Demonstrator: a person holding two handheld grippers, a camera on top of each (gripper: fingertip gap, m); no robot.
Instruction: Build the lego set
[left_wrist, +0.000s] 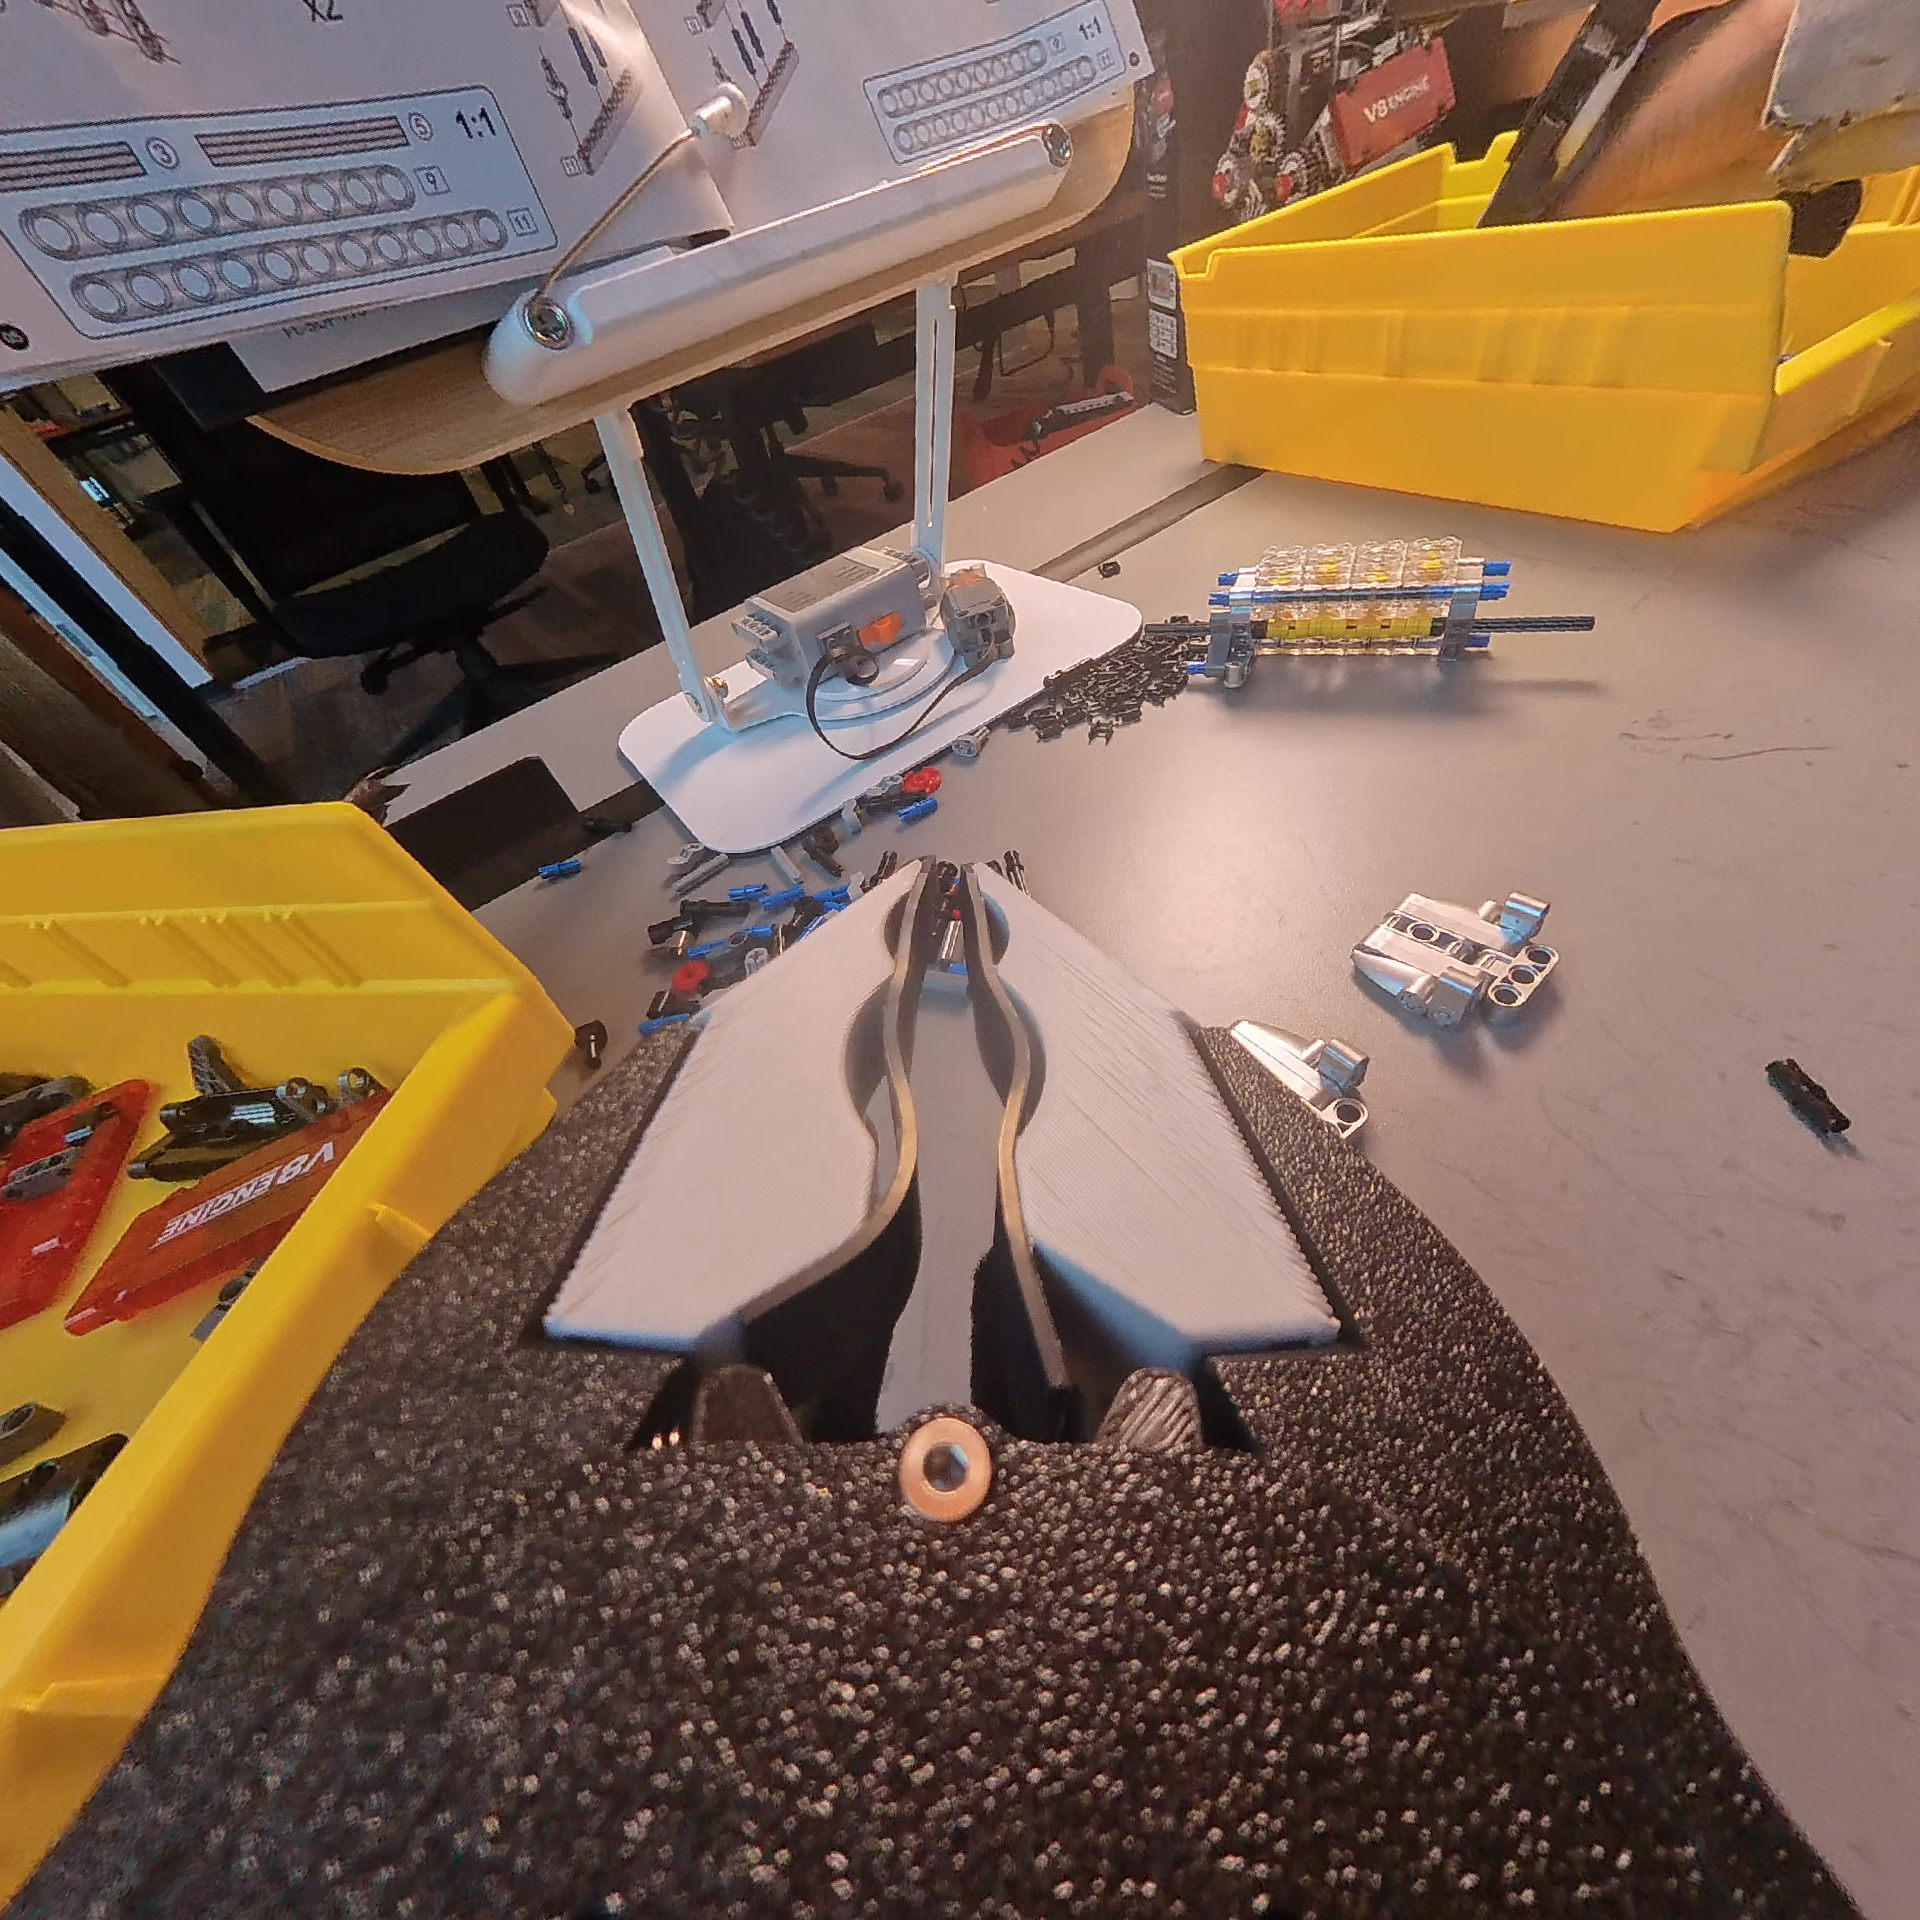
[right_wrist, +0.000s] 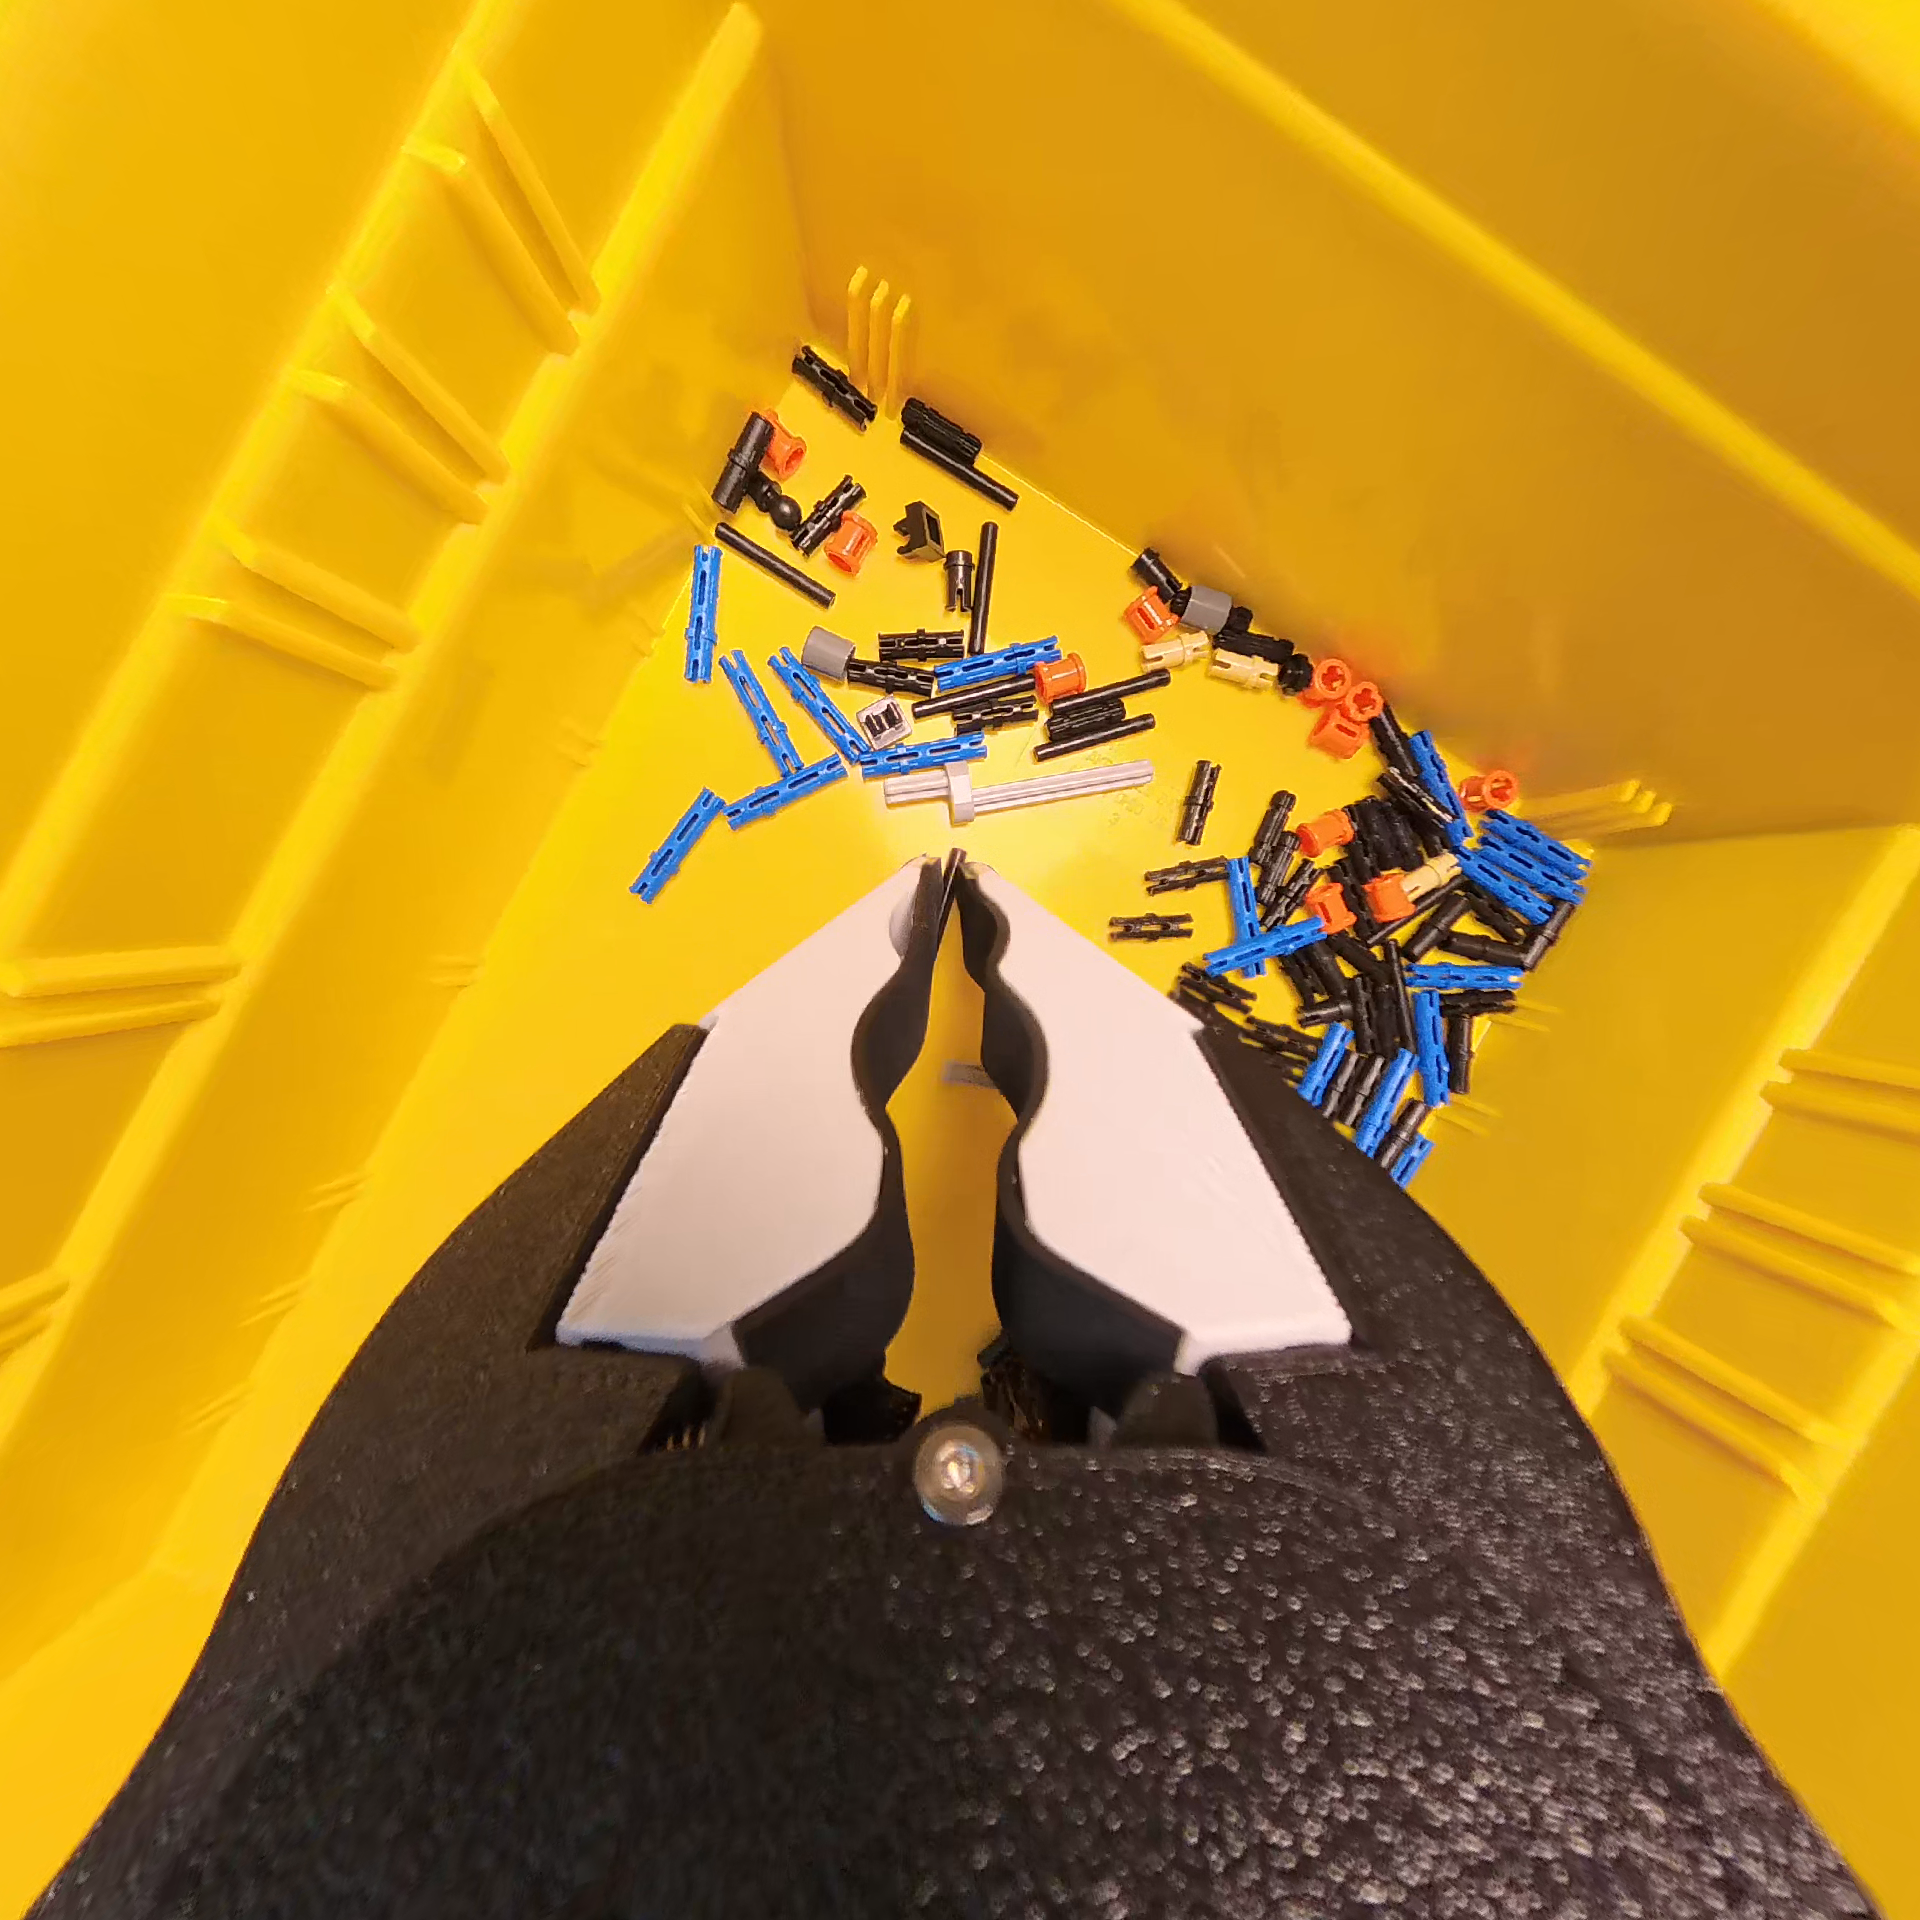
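Small blue, black & orange plastic connector pins (right_wrist: 1382, 935) are lying loose in the yellow plastic bin (right_wrist: 416, 520), just ahead of your right gripper (right_wrist: 948, 868). Prob. light, stiff, slick, so pinch one across its shaft. R jaws are pressing tip to tip; can't tell if anything's caught. Left gripper (left_wrist: 948, 883) is hovering over the grey table (left_wrist: 1558, 1247), jaws near-closed, hold unclear.

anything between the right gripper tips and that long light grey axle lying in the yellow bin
Nothing visible does. The right gripper hangs inside the yellow bin, tips pressed together, and only bare yellow floor shows between them and the light grey axle. Blue pins lie just beyond the axle, not on the near side.
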